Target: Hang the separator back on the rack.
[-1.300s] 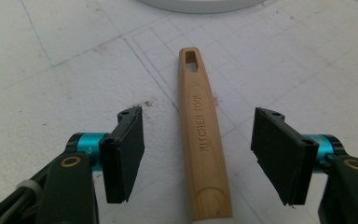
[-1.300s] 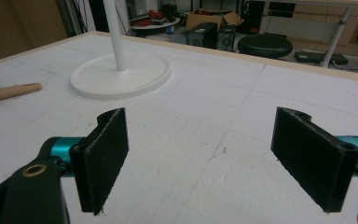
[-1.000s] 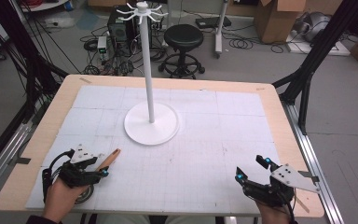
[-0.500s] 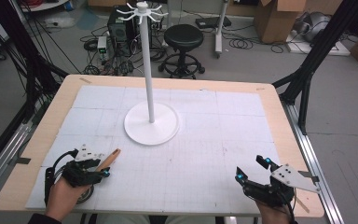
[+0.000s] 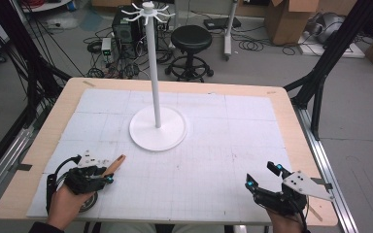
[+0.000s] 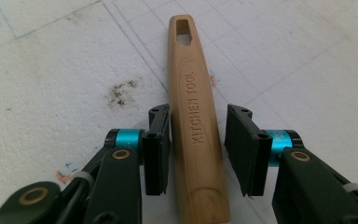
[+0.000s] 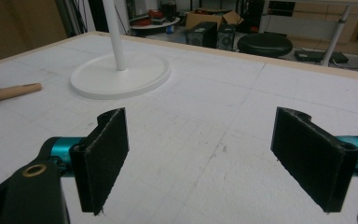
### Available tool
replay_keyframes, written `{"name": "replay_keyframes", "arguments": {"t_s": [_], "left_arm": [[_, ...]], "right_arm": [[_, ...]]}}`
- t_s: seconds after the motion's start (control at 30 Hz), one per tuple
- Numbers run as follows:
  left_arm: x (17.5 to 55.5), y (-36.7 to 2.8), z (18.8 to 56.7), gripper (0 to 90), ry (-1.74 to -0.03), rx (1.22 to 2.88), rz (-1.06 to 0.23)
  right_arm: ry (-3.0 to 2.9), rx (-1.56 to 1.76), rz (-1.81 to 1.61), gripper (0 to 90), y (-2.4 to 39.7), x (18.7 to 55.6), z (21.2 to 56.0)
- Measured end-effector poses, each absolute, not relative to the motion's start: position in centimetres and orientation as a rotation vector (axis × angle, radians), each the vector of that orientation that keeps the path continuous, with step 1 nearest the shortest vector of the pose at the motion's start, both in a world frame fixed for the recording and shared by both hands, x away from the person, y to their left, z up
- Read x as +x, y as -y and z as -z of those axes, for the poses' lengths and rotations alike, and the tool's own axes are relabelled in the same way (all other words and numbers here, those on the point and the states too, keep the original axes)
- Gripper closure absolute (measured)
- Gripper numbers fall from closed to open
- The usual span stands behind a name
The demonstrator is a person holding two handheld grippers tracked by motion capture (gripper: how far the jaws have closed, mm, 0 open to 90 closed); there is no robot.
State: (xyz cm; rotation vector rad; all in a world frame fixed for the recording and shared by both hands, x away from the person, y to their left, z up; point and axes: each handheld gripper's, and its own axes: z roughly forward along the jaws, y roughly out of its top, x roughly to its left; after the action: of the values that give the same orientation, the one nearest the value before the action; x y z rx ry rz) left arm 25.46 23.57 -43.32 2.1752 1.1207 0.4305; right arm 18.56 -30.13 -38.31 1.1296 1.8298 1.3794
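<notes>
At the desk's (image 5: 291,121) near left corner, the left gripper (image 6: 198,140) straddles a wooden handle (image 6: 196,126), its jaws just closing in, one pad touching and the other short of it; the handle's long axis runs straight ahead between them. Centre stands a white hook stand (image 5: 156,121). Far right, the right gripper (image 7: 214,154) rests spread wide, holding nothing; the left gripper view alone shows the handle's hanging hole.

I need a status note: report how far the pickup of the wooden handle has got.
Done: left gripper straddles the wooden handle. In hand: its fingers have just been closing, with a gap still showing on one side. Left: clamping and lifting off the table. Right gripper waits open.
</notes>
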Motion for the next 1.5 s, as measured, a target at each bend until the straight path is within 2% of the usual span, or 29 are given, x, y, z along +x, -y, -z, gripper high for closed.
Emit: {"name": "replay_keyframes", "arguments": {"t_s": [1.23,1.33,1.5], "left_arm": [[25.58,-23.96,43.21,65.9,-1.147,2.153,-0.398],[25.65,-24.06,43.29,64.5,-1.153,2.155,-0.375],[25.73,-24.43,43.20,56.7,-1.181,2.137,-0.339]], "right_arm": [[-1.833,1.134,-1.381,18.1,30.11,18.53,38.33],[-1.833,1.133,-1.381,18.1,30.10,18.53,38.32],[-1.837,1.131,-1.381,18.1,30.11,18.53,38.34]]}}
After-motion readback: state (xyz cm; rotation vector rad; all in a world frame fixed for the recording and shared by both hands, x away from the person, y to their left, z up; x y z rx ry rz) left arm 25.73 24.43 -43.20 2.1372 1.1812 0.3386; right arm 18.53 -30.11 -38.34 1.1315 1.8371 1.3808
